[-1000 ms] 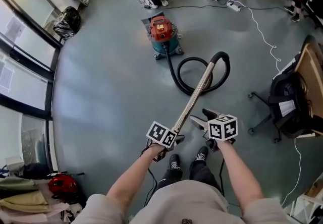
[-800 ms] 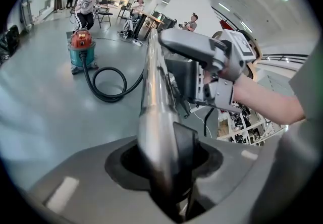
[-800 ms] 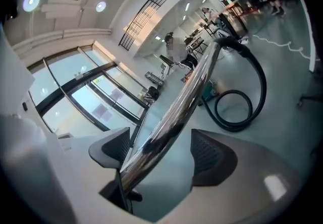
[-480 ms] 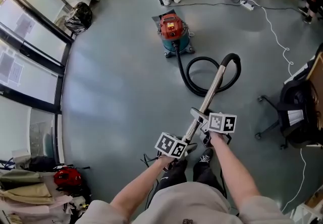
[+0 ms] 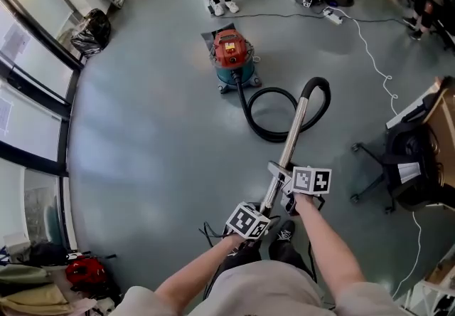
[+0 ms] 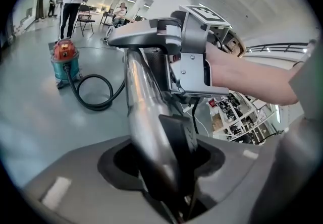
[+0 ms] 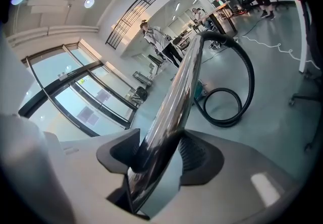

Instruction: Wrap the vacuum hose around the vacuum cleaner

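The left hand-held gripper [image 5: 261, 208] and, further up, the right hand-held gripper [image 5: 286, 178] both pinch the wand [image 5: 293, 129], whose long axis runs ahead to the hose [image 5: 272, 139] looped on the floor [image 5: 156, 151] before the vacuum [image 5: 231, 57] (right is nearer).

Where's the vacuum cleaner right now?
Head view, upper centre: the vacuum cleaner sits on the floor just before a standing person's feet, its hose looping toward you.

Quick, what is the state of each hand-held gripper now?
Left hand-held gripper: closed on the metal wand.
Right hand-held gripper: closed on the same metal wand.
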Demonstrator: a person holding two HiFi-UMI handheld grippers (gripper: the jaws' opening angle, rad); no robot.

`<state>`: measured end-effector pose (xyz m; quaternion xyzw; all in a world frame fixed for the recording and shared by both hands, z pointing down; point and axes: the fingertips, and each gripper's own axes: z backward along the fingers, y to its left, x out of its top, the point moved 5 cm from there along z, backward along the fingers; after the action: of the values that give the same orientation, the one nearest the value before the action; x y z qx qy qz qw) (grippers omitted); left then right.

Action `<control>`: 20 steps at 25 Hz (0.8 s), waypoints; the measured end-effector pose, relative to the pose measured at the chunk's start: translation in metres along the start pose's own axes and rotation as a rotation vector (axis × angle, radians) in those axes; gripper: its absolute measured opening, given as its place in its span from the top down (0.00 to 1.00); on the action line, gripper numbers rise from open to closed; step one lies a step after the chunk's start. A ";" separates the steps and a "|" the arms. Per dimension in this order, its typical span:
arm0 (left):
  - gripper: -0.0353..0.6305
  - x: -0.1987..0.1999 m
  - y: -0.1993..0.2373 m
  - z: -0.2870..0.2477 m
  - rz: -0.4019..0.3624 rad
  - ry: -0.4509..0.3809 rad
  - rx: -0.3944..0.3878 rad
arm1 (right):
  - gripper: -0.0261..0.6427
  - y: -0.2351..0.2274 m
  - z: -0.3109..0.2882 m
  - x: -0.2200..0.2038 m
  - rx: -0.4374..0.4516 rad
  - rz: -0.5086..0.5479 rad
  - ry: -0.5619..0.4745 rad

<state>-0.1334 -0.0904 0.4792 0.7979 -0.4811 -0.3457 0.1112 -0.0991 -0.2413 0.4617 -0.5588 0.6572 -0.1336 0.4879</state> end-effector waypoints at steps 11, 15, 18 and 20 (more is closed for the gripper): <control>0.60 0.019 0.057 0.052 -0.038 -0.029 -0.034 | 0.57 0.022 -0.043 0.060 -0.074 -0.011 -0.063; 0.60 0.021 0.066 0.066 -0.030 -0.024 0.003 | 0.56 0.020 -0.055 0.080 -0.076 -0.036 -0.076; 0.60 0.013 0.072 0.076 -0.011 -0.012 0.035 | 0.56 0.020 -0.067 0.099 -0.067 -0.043 -0.087; 0.60 0.007 0.075 0.078 0.002 -0.004 0.057 | 0.56 0.017 -0.075 0.110 -0.053 -0.052 -0.087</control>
<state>-0.2348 -0.1229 0.4571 0.7996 -0.4916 -0.3336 0.0878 -0.1577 -0.3583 0.4325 -0.5937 0.6239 -0.1042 0.4974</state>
